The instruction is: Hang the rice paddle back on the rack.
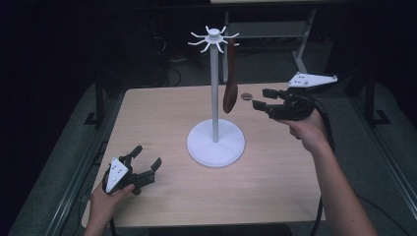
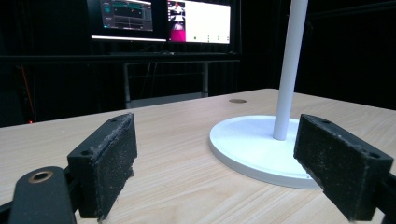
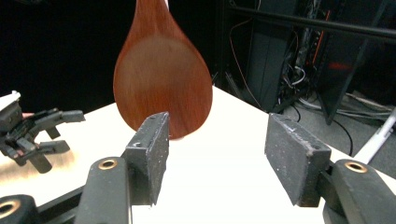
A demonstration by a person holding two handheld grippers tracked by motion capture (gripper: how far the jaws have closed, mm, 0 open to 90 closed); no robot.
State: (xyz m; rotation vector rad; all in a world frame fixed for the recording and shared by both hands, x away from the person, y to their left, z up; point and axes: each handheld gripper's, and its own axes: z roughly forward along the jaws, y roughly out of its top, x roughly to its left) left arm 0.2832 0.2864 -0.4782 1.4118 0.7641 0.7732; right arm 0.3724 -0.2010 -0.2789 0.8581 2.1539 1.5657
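White hook stand (image 1: 215, 132) sits mid-table on a light wood table (image 1: 162, 113); round base, tall pole, ring of hooks at top. Wooden spoon (image 1: 230, 83) hangs from a hook on the stand's right side, bowl end down, clear of the table, just right of the pole.

Right gripper (image 1: 261, 100) is held up right of the stand, near the spoon's bowl, jaws spread apart, nothing between them. In the right gripper view the spoon bowl (image 3: 161, 79) hangs just beyond the jaws, more toward the left jaw, not touching as far as visible.

Left gripper (image 1: 146, 160) rests low, front-left of the stand base, jaws released wide, empty, pointing toward the stand. In the left gripper view the base and pole (image 2: 280, 135) sit ahead, toward the right jaw, apart from it.

Small dark round spot (image 1: 245, 97) on the table behind the stand. Monitors (image 2: 161, 21) lit beyond the table, far side from the stand.
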